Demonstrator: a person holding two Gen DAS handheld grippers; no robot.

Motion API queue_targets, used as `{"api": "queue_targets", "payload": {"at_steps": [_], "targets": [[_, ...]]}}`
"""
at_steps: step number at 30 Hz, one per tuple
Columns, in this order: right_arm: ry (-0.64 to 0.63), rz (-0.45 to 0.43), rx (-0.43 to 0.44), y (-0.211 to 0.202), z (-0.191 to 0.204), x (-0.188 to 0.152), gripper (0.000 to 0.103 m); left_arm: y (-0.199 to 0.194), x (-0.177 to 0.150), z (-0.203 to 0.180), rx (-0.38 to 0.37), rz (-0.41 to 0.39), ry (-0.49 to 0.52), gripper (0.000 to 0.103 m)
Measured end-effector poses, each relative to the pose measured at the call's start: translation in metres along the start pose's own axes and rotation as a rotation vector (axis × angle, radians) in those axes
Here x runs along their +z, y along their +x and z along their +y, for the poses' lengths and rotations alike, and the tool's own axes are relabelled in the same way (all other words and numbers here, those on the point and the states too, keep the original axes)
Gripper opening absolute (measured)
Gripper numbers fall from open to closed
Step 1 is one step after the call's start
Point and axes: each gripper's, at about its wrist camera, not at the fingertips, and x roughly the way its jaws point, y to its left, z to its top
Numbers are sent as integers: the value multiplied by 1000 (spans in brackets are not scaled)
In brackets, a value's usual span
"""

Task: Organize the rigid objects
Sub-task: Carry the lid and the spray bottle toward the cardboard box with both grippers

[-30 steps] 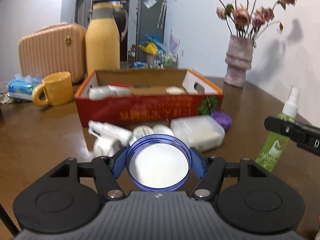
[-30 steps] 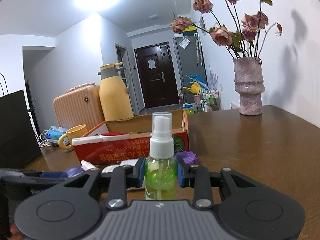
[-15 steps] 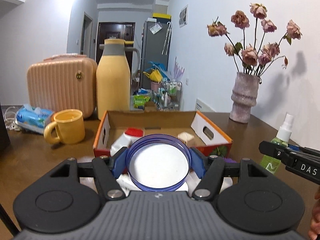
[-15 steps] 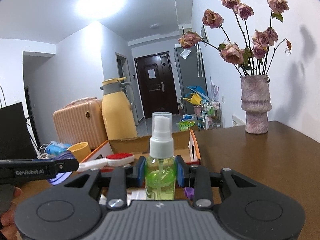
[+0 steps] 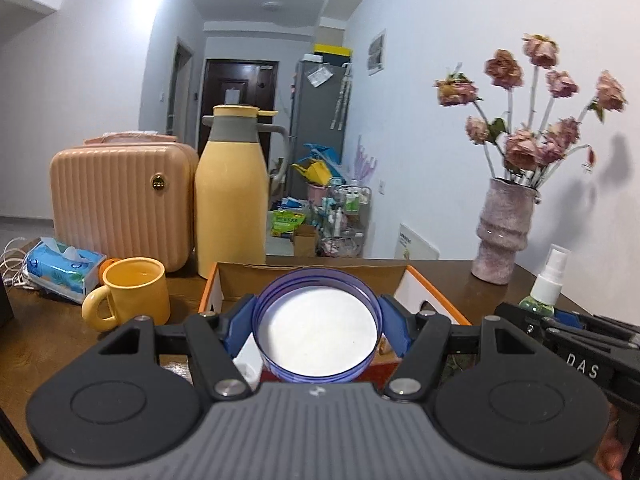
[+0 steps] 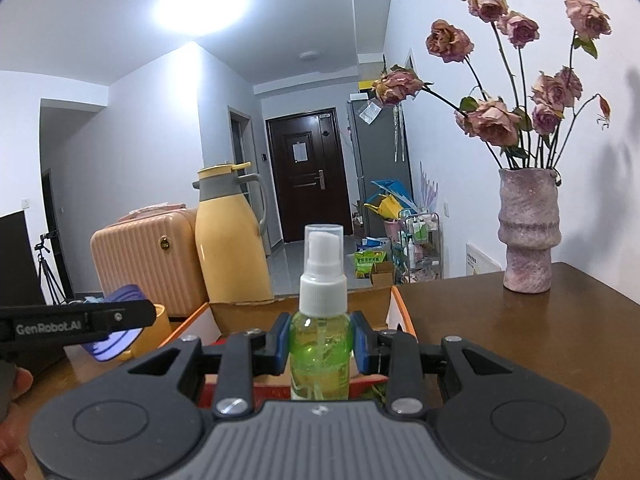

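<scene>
While the left tool (image 5: pixel 318 334) grips a purple lid (image 5: pixel 317 330) and the right tool (image 6: pixel 320 342) clamps a green spray bottle (image 6: pixel 320 320), both hang mid-frame before the cardboard box (image 5: pixel 432 294); next, lower each inside and release.

Bright ceiling light (image 6: pixel 202 8) glare; fisheye edges warped w/ dark corners; sharp overall.

Contents of the cardboard box (image 5: pixel 434 294) hidden behind the purple jar (image 5: pixel 318 326).
</scene>
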Motion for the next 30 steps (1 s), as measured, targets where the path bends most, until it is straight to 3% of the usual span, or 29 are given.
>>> {"api": "queue_targets", "payload": {"at_steps": [14, 24, 30], "targets": [[17, -8, 8, 67, 11, 15, 30, 57, 25, 15, 45, -24, -53, 67], [-8, -7, 11, 109, 18, 20, 30, 100, 25, 15, 65, 20, -48, 67], [-20, 41, 17, 139, 21, 15, 30, 127, 26, 20, 91, 43, -51, 67]]}}
